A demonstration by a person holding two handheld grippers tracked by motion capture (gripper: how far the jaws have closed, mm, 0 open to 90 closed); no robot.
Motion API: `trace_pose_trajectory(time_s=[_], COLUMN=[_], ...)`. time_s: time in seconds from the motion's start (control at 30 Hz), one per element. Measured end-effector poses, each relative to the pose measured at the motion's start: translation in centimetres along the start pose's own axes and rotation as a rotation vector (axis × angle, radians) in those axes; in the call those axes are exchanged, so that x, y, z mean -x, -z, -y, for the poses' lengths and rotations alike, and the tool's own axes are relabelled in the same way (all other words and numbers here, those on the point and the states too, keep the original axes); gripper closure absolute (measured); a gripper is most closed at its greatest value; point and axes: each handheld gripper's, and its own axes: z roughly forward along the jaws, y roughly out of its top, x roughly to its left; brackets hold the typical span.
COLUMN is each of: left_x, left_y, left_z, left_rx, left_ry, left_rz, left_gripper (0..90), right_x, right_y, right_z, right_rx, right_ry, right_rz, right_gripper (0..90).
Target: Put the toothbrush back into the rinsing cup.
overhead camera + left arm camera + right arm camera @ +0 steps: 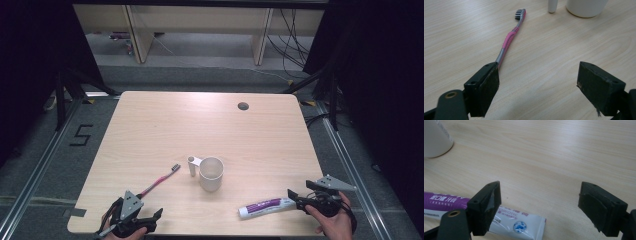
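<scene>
High view: the toothbrush (161, 180) lies on the table (150, 125) with its long axis running from the near left, by the left gripper (145, 220), to its bristle head at the far right, just short of the white mug (211, 173). The toothpaste tube (266, 206) lies nearly crosswise at the near right, its flat end just beside the right gripper (296, 196). Each hand is nearest its own item.

Left gripper view: the jaws stand wide apart with nothing between them. The toothbrush (509, 41) handle end sits at the left jaw, outside the gap, and the handle runs far and slightly right.

Right gripper view: the jaws are likewise apart and empty. The toothpaste tube (519, 223) passes under the left jaw, its crimped end just inside the gap.
</scene>
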Motion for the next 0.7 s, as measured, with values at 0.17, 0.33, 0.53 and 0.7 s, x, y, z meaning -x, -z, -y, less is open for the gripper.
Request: trace_pose_trajectory(time_s=[0.17, 0.33, 0.53, 0.7], left_x=[-0.2, -0.8, -1.0, -1.6], left_y=[0.1, -0.2, -0.5, -0.8], left_z=[-0.2, -0.6, -0.9, -2.2], left_rx=[-0.015, -0.1, -0.123, -0.128], left_ry=[-0.01, -0.055, -0.059, -0.076], left_rz=[0.001, -0.001, 0.01, 0.007], left_gripper=[17.1, 16.2, 16.2, 18.0], right_x=[0.0, 0.4, 0.2, 0.2], right_y=[-0.1, -0.2, -0.1, 0.0], right_z=[0.0, 0.0, 0.0, -0.1], right_rx=[0.001, 0.006, -0.004, 0.003], right_ry=[-0.001, 0.041, 0.034, 0.048], right_rz=[0.004, 0.012, -0.001, 0.014], right_gripper=[19.9, 20.6, 20.9, 21.2])
